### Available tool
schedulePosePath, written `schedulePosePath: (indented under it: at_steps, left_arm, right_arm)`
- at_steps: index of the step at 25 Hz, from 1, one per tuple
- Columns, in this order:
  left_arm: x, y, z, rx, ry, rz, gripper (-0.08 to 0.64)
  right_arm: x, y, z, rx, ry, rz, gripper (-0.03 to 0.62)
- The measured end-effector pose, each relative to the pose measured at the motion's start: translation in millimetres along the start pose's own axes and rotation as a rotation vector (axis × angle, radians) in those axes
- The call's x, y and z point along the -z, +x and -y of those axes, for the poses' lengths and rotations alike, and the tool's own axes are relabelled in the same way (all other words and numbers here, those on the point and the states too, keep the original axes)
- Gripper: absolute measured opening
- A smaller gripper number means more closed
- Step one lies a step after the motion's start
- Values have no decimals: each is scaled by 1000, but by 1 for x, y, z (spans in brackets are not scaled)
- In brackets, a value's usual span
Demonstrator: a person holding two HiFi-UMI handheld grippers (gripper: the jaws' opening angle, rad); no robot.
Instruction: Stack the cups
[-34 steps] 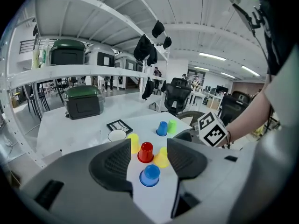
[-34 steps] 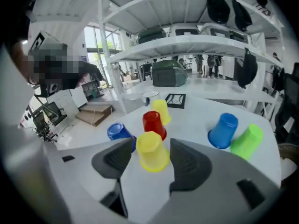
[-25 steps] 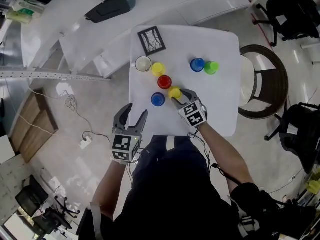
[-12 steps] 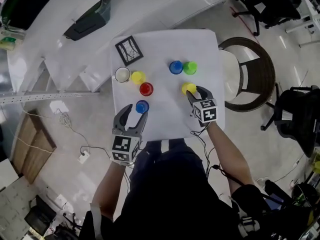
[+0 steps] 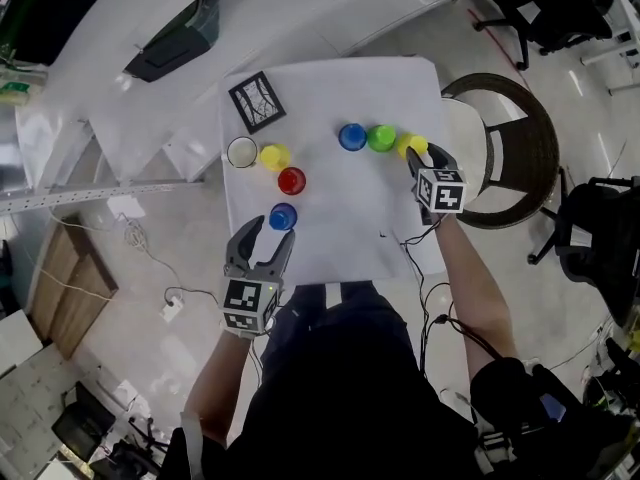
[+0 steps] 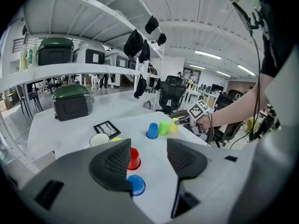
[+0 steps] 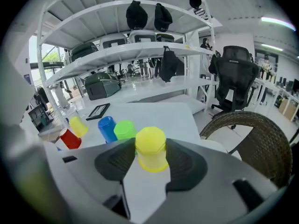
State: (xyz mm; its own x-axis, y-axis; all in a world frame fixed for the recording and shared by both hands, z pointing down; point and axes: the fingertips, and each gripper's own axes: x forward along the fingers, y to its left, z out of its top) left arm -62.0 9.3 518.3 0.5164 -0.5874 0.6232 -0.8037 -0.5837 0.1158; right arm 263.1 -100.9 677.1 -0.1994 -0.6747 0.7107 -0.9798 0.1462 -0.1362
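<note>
Right gripper (image 7: 152, 158): jaws part-way spread and clamped on an inverted yellow cup (image 7: 150, 148), one pad against each side of its wall. This held cup sits at the right end of a row, just beside the green cup (image 5: 380, 138), which in turn is just beside a blue cup (image 5: 351, 136), near the right edge of the white table (image 5: 330, 248). Whether the held cup's rim rests on the tabletop cannot be determined. Left gripper (image 6: 148, 158): jaws spread, nothing between the pads, positioned at the near edge of the table with a second blue cup (image 5: 283, 216) just beyond its fingertips. Count of cups, seven in all: two yellow, the second (image 5: 273, 156) on the left side; two blue; one green; one red (image 5: 291, 180); one white (image 5: 242, 152), mouth up, touching or just beside the second yellow. One black-framed square panel (image 5: 257, 101) lies flat at the far left corner.
</note>
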Motion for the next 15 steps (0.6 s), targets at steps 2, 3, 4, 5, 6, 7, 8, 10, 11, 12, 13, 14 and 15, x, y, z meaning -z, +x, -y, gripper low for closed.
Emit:
schedulePosePath:
  at_steps: [2, 3, 4, 5, 6, 7, 8, 10, 11, 12, 13, 14, 15]
  left_arm:
    - [1, -1, -1, -11, -4, -2, 236]
    - [1, -1, -2, -17, -6, -2, 236]
    - [1, -2, -2, -22, -10, -2, 236]
    - [1, -2, -3, -27, -13, -2, 236]
    - [2, -3, -4, -32, -16, -3, 236]
    - [3, -3, -5, -35, -21, -7, 236]
    - [6, -4, -5, -38, -25, -14, 236]
    - [8, -3, -6, -42, -32, -19, 236]
    - [7, -3, -6, -43, -32, -16, 236]
    - [7, -3, -7, -43, -31, -13, 236]
    - [7, -4, -7, -44, -31, -11, 236]
    - [7, -5, -8, -45, -31, -10, 236]
    - [8, -6, -9, -46, -32, -9, 236]
  right_arm:
    - [-1, 8, 5, -1, 4, -7, 204]
    - [-1, 11, 6, -2, 5, -12, 204]
    - [0, 14, 8, -2, 4, -19, 204]
    - [1, 17, 9, -1, 2, -26, 206]
    - [1, 19, 10, 0, 0, -31, 206]
    - [2, 21, 10, -1, -1, -35, 206]
    - [2, 22, 9, -3, 0, -36, 206]
    - [0, 25, 9, -5, 4, -30, 206]
    - [-1, 26, 10, -5, 8, -27, 207]
    - [-2, 27, 9, -5, 11, -25, 207]
    - [-2, 28, 9, -4, 13, -25, 209]
    - [-1, 29, 9, -1, 14, -28, 210]
    - [0, 29, 9, 4, 18, -31, 223]
